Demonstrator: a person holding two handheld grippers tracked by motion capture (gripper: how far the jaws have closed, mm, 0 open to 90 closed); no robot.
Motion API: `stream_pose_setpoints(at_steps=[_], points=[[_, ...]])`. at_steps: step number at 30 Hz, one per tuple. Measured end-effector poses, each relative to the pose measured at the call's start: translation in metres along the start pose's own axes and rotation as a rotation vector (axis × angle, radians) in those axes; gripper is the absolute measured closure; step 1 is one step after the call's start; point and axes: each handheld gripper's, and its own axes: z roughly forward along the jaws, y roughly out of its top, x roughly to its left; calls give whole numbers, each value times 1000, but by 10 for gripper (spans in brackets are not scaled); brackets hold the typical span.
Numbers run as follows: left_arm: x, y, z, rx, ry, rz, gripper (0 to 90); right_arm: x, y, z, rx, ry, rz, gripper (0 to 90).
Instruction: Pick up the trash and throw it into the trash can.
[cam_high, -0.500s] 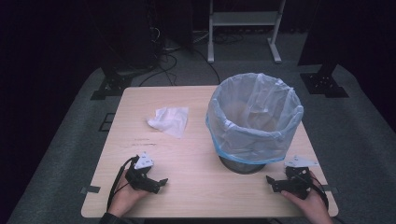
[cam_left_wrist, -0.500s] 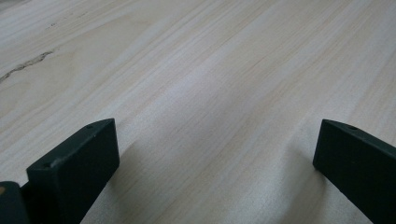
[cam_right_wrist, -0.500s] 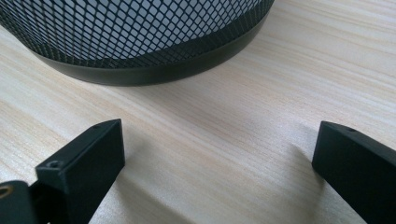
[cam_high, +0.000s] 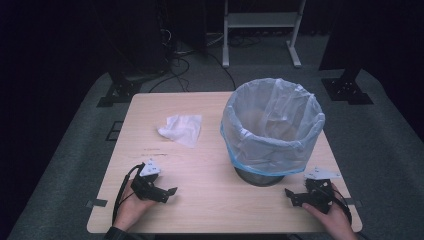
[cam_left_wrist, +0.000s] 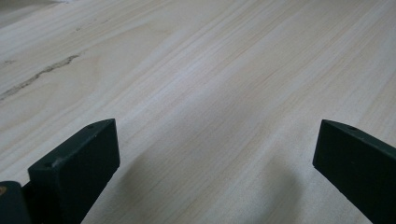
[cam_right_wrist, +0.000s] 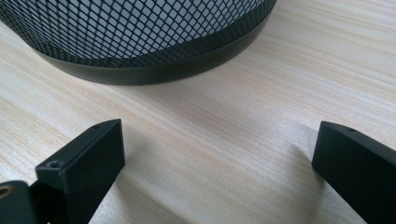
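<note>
Just bin (cam_high: 272, 131) beside right claw (cam_high: 295, 196).

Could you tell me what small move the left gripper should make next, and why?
Probably forward toward the crumpled tissue. The left gripper rests near the table's front edge, jaws open and empty, and the tissue lies loose beyond it, beside the lined bin.
</note>
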Motion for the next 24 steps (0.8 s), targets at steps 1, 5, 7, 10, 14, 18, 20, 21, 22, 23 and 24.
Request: stream_pose_setpoints(at_steps=[1, 5, 7, 10, 14, 18, 20, 21, 22, 23, 24], points=[[0, 1, -1, -8, 1, -3, 0, 0, 0, 0, 0, 0, 0, 9], [2, 4, -4, -19, 6, -9, 0, 0, 0, 0, 0, 1, 1, 9], [3, 5, -4, -29, 3, -13, 0, 0, 0, 0, -1, 1, 1, 9], [5, 9, -6, -17, 13, -4, 0, 0, 0, 0, -1, 3, -2, 9], [8, 14, -7, -22, 27, 4, 0, 0, 0, 0, -1, 3, -2, 9], [12, 16, -7, -25, 25, -5, 0, 0, 0, 0, -1, 3, -2, 9], [14, 18, -8, -21, 31, -4, 0, 0, 0, 0, -1, 4, -2, 9], [15, 19, -8, -25, 31, -6, 0, 0, 0, 0, -1, 4, -3, 9], [16, 21, -9, -29, 31, -7, 0, 0, 0, 0, -1, 3, -3, 9], [17, 21, -9, -30, 31, -6, 0, 0, 0, 0, -2, 4, -3, 9], [18, 22, -9, -31, 30, -9, 0, 0, 0, 0, -1, 3, -4, 9]])
